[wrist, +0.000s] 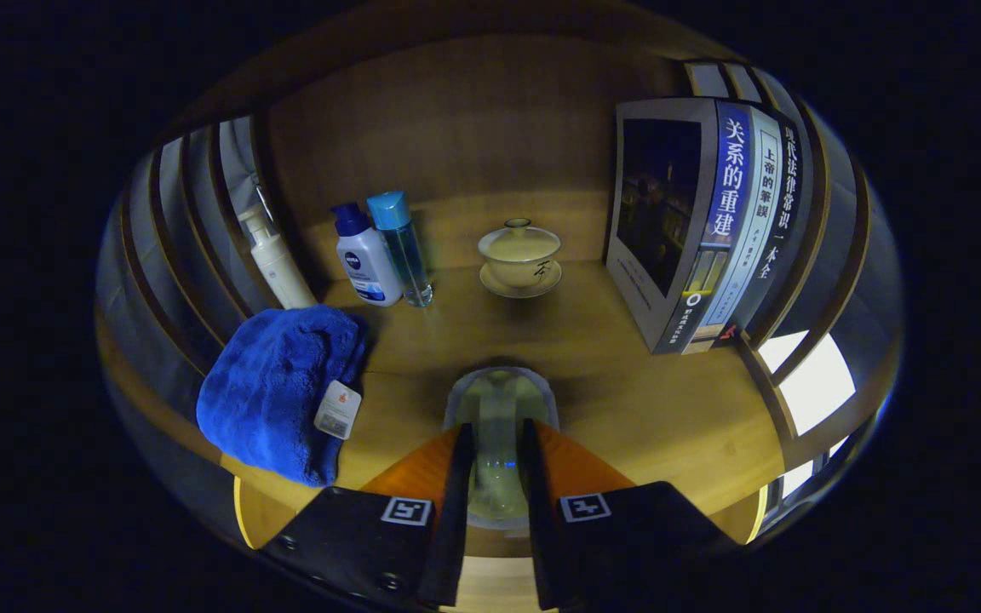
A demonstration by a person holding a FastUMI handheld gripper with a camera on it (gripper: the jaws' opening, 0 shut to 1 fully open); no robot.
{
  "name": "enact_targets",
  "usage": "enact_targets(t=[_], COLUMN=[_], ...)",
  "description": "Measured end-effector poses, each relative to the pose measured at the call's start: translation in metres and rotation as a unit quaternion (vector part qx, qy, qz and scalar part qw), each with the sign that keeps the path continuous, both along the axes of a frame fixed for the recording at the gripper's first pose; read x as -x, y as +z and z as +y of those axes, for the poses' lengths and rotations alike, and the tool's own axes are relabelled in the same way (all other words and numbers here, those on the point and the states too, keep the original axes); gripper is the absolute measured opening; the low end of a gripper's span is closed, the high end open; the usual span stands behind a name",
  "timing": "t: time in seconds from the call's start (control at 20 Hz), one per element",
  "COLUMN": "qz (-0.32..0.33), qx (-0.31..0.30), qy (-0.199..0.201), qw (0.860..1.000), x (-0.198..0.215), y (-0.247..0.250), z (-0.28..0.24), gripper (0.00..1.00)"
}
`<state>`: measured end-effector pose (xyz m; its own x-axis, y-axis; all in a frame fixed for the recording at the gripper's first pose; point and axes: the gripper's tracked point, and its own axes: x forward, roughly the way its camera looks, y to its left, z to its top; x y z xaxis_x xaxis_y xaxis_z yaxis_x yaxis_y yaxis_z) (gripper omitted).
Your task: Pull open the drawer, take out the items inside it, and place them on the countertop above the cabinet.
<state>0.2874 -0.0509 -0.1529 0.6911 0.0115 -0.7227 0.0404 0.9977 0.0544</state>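
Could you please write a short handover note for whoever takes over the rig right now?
Gripper: fingers closed on a clear glass, held over the wooden countertop.
On the countertop: blue towel beside the fingers, pump bottle, two blue-capped bottles, lidded cup on saucer, books.
Done: glass brought up to the countertop.
Left: set the glass down, release, check the drawer for more items.

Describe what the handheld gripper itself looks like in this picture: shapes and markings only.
The gripper has two flat, wedge-shaped fingers that narrow toward their tips. Each sits on a dark, blocky base bearing a small square black-and-white marker, one per side. Round screw heads dot the left base.
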Motion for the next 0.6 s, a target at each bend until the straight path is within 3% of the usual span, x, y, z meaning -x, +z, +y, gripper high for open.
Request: enact_targets(t=[0.25, 0.6], qz=[0.007, -0.037], qx=[-0.014, -0.023], qy=[-0.010, -0.021], qw=[1.000, 0.999], x=[0.003, 0.005], y=[-0.006, 0.010], z=[-0.004, -0.004], gripper=[0.90, 0.99])
